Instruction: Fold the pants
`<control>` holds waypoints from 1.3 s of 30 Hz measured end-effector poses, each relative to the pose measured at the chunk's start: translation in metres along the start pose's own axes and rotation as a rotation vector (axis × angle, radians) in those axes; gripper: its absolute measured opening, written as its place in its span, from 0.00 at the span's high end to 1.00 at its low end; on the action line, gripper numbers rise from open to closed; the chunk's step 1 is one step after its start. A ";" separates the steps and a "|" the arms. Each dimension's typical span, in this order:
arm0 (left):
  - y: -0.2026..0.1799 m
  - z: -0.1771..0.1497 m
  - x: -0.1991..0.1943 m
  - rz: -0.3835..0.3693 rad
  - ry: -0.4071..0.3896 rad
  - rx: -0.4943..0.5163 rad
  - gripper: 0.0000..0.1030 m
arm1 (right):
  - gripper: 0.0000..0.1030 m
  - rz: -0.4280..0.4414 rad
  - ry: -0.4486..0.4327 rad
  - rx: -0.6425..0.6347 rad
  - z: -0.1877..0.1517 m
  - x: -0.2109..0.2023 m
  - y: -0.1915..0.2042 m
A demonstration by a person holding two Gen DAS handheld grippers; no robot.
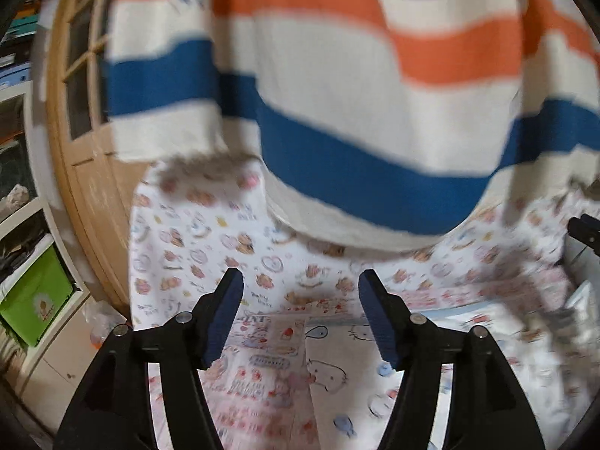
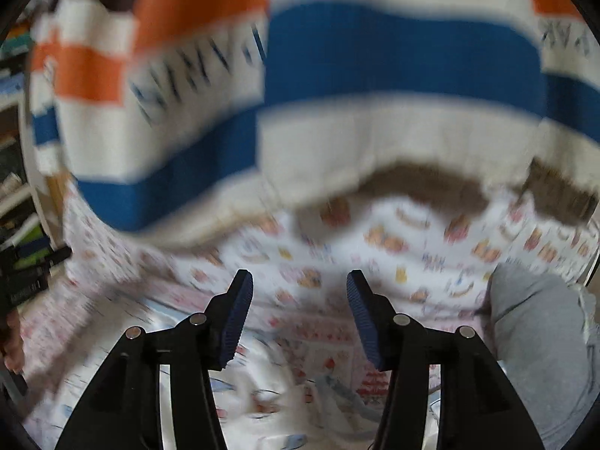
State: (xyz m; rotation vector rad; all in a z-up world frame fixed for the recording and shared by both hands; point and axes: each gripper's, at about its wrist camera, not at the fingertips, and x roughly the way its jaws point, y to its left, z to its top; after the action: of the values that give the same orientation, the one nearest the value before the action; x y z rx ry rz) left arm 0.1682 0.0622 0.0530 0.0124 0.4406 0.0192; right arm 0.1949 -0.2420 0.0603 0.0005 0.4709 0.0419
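My left gripper (image 1: 302,275) is open above a cartoon-print sheet (image 1: 337,375), with nothing between its blue pads. In the right wrist view my right gripper (image 2: 300,275) is also open and empty. A grey garment (image 2: 536,337), seemingly the pants, lies bunched on the sheet to the right of the right gripper, apart from it. White cloth printed with bears (image 1: 210,232) rises behind both grippers. Both views are blurred.
A sweater striped white, orange and blue (image 1: 337,75) fills the upper half of both views; I cannot tell if someone wears it. A wooden door (image 1: 75,112) and shelves with a green box (image 1: 33,296) stand on the left.
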 end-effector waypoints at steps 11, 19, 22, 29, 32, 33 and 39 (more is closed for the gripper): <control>0.017 -0.016 -0.152 -0.050 -0.290 -0.025 0.34 | 0.48 0.068 -0.190 -0.025 -0.012 -0.143 0.051; 0.031 -0.053 -0.217 -0.072 -0.393 -0.029 0.08 | 0.48 0.100 -0.274 -0.051 -0.062 -0.221 0.082; 0.033 -0.070 -0.238 -0.042 -0.436 -0.042 0.02 | 0.48 0.114 -0.277 -0.082 -0.089 -0.236 0.099; 0.025 -0.095 -0.260 -0.036 -0.455 0.010 0.01 | 0.48 0.114 -0.205 -0.063 -0.147 -0.244 0.116; 0.019 -0.106 -0.258 -0.038 -0.430 0.026 0.01 | 0.48 0.058 -0.193 -0.026 -0.159 -0.245 0.098; 0.018 -0.110 -0.256 -0.038 -0.420 0.030 0.01 | 0.48 0.044 -0.215 -0.032 -0.161 -0.247 0.093; 0.014 -0.136 -0.246 -0.044 -0.351 -0.011 0.01 | 0.48 0.009 -0.191 -0.065 -0.183 -0.257 0.077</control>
State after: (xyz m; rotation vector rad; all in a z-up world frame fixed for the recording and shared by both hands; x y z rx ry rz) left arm -0.1126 0.0723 0.0355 -0.0047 0.0901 -0.0234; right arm -0.1198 -0.1770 0.0146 -0.0566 0.2785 0.0652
